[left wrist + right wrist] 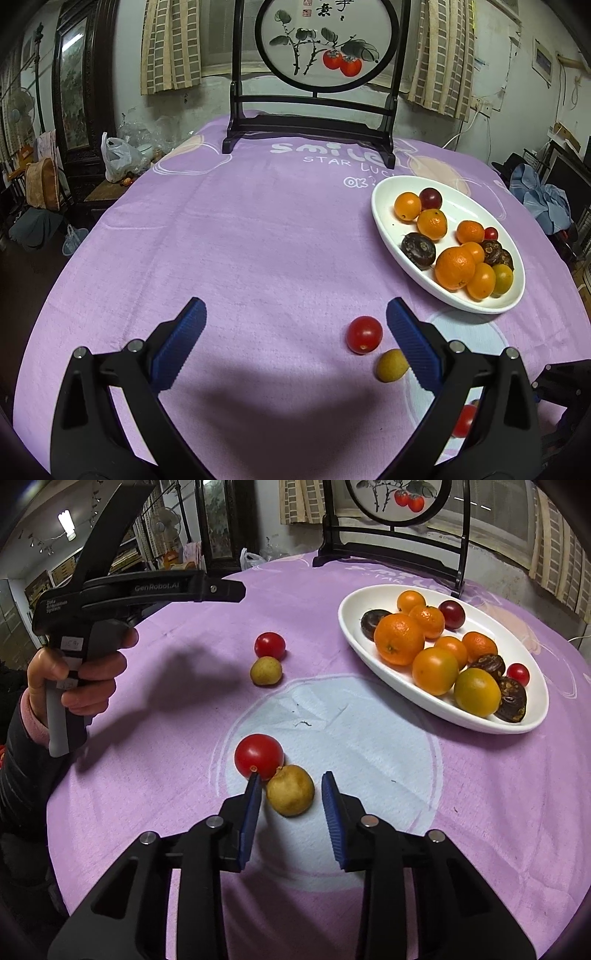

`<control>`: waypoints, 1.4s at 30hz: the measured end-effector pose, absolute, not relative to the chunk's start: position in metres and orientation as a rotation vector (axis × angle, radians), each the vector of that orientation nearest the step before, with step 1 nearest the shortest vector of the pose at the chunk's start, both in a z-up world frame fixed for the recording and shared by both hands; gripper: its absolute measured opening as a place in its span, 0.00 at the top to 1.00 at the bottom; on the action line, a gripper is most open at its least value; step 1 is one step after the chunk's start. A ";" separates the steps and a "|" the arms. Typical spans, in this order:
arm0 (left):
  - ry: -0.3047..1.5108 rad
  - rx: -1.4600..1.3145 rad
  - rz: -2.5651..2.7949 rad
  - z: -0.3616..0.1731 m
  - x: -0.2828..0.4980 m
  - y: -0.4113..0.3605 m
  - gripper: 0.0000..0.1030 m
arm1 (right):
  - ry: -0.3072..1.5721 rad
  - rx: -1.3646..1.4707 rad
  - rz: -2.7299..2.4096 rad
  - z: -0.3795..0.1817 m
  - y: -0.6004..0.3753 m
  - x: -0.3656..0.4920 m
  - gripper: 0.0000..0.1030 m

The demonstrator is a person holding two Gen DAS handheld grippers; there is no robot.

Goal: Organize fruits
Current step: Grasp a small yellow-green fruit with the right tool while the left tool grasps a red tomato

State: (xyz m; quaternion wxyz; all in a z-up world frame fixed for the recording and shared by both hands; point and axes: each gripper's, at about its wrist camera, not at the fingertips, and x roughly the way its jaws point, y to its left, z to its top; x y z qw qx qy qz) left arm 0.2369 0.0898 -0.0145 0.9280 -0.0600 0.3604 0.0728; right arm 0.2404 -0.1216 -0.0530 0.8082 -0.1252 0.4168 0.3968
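Note:
A white oval plate (384,221) (351,627) holds several oranges, dark fruits and small tomatoes. My left gripper (295,314) is open and empty above the purple cloth; a red tomato (364,334) and a yellow-green fruit (391,364) lie by its right finger. In the right wrist view the same pair lies farther off, tomato (269,645) and fruit (266,670). My right gripper (291,780) is open around a yellow-brown fruit (290,790) that touches a second red tomato (258,755). The left gripper's body (122,590) is seen at the upper left.
A dark wooden stand with a round painted screen (325,40) stands at the far side of the table. The purple cloth (240,229) covers the round table. Furniture, bags and clutter lie beyond the table's edges.

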 end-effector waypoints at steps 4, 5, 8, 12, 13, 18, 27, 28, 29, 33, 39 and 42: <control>0.741 -0.113 0.149 -0.015 0.237 0.087 0.03 | 0.913 -0.268 0.851 -0.056 -0.120 0.243 0.72; 0.743 -0.112 0.150 -0.015 0.237 0.088 0.03 | 0.922 -0.267 0.854 -0.058 -0.120 0.243 0.72; 0.748 -0.113 0.152 -0.016 0.238 0.088 0.03 | 0.919 -0.274 0.850 -0.058 -0.119 0.242 0.73; 0.749 -0.114 0.152 -0.017 0.237 0.088 0.03 | 0.897 -0.166 0.831 -0.046 -0.137 0.252 0.74; 0.745 -0.112 0.144 -0.017 0.236 0.087 0.03 | 0.890 -0.111 0.805 -0.041 -0.147 0.259 0.74; 0.767 -0.116 -0.072 -0.018 0.232 0.070 0.03 | 0.879 0.040 0.694 -0.033 -0.180 0.278 0.74; 0.843 0.178 -0.464 -0.046 0.208 -0.024 0.33 | 0.883 0.065 0.679 -0.030 -0.187 0.280 0.74; 0.859 0.199 -0.472 -0.051 0.207 -0.029 0.37 | 0.885 0.064 0.678 -0.031 -0.184 0.280 0.74; 0.875 0.214 -0.480 -0.055 0.207 -0.033 0.39 | 0.886 0.063 0.677 -0.031 -0.184 0.280 0.74; 0.912 0.220 -0.499 -0.063 0.209 -0.039 0.54 | 0.882 0.059 0.682 -0.030 -0.182 0.278 0.74; 0.937 0.198 -0.492 -0.069 0.212 -0.034 0.62 | 0.876 0.057 0.680 -0.029 -0.183 0.277 0.74; 0.935 0.200 -0.489 -0.069 0.212 -0.034 0.68 | 0.878 0.058 0.682 -0.030 -0.183 0.277 0.74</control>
